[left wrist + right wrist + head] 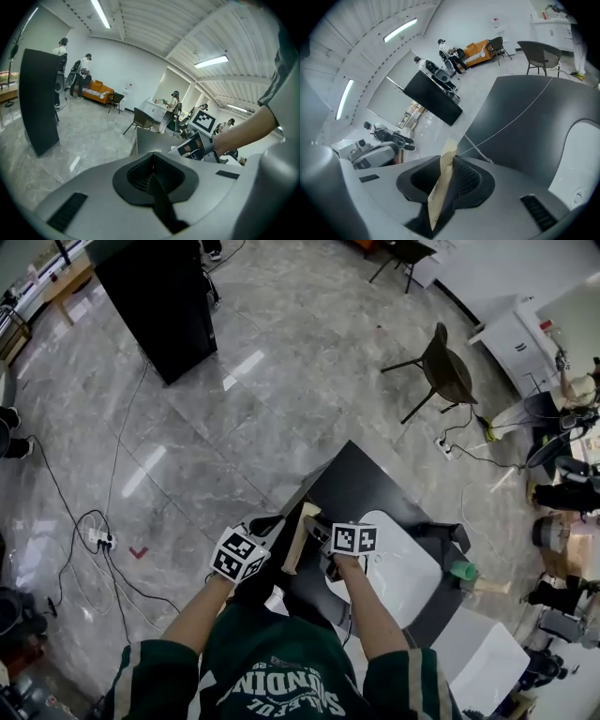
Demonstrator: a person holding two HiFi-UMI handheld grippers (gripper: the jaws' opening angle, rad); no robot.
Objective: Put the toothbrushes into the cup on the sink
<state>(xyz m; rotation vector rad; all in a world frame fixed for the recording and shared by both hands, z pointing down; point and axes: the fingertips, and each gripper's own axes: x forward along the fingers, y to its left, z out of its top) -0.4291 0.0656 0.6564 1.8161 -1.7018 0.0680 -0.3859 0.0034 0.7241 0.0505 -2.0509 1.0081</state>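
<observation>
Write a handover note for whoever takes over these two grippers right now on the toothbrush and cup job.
Left gripper: shut, nothing in it.
Right gripper: shut on a flat tan pack, seemingly a boxed toothbrush, held above the black table.
Green cup: at the right end of the white sink in the head view. A second tan piece shows at the cup; I cannot tell whether it is inside.
Left to do: carry the held pack over and drop it in the cup.

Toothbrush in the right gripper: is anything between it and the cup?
Nothing visible. The right gripper is shut on the toothbrush, and only the bare white sink lies between it and the cup, which stands at the sink's right in the head view.
</observation>
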